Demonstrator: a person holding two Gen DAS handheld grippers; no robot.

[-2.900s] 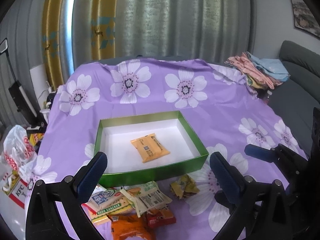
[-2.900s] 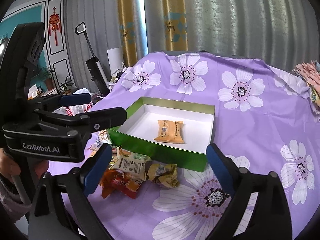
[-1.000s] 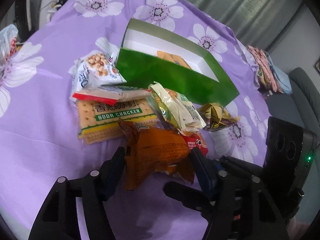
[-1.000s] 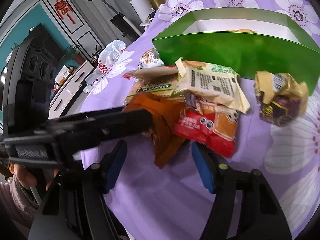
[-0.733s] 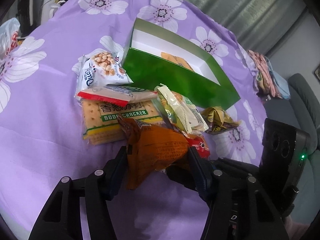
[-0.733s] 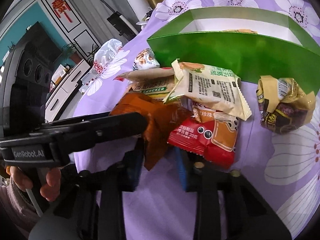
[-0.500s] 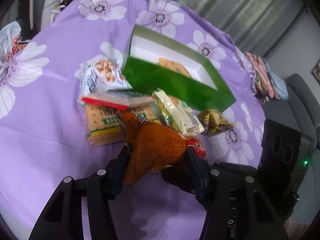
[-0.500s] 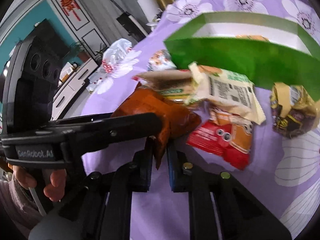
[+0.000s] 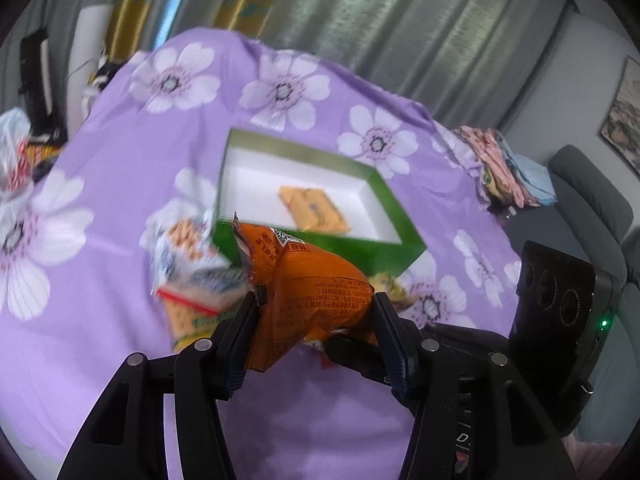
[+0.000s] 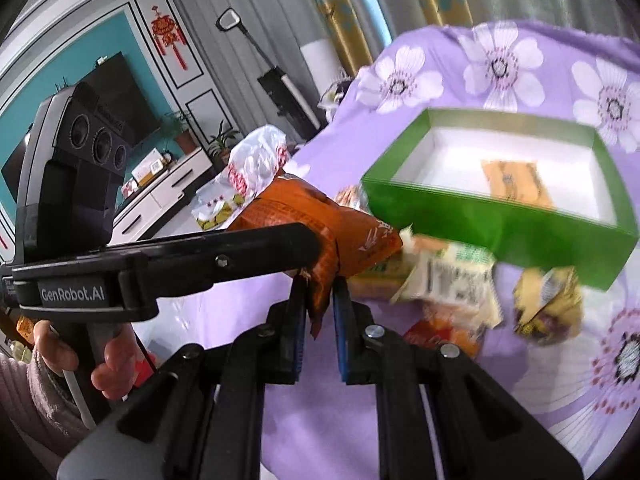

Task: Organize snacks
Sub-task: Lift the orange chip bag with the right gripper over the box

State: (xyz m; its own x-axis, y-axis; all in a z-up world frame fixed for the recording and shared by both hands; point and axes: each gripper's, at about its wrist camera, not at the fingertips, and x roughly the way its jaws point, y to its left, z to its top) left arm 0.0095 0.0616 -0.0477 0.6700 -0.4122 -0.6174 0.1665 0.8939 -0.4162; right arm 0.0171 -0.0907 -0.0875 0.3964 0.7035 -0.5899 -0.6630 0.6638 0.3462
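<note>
Both tongs have the orange snack bag point(image 9: 316, 296) at once: the left gripper point(image 9: 314, 320) squeezes its puffy middle from both sides, sitting low centre in the left wrist view, and the right gripper point(image 10: 320, 308) is pinched nearly closed on the bag's thin lower edge, centre of the right wrist view. The bag hangs clear above the purple flowered cloth point(image 9: 120, 184), in front of the near wall of the green box point(image 9: 394, 212). The box is open on top with loads of white floor free; only one yellow packet point(image 9: 314, 208) lies inside, right of middle. The bare cloth at the bottom of both frames is wide open. Under and just past the bag the leftover pile crowds the box's front wall: a peanut pack point(image 9: 182, 248), a cracker pack point(image 9: 192, 316), a white-and-green wrapper point(image 10: 456, 280), a red packet point(image 10: 444, 336), and a crumpled gold wrapper point(image 10: 548, 304) off to the right. Most of that is motion-blurred, so labels are unreadable. In the right wrist view the left tong's arm hides part of the bag, with a hand point(image 10: 108, 364) on the handle at lower left.
</note>
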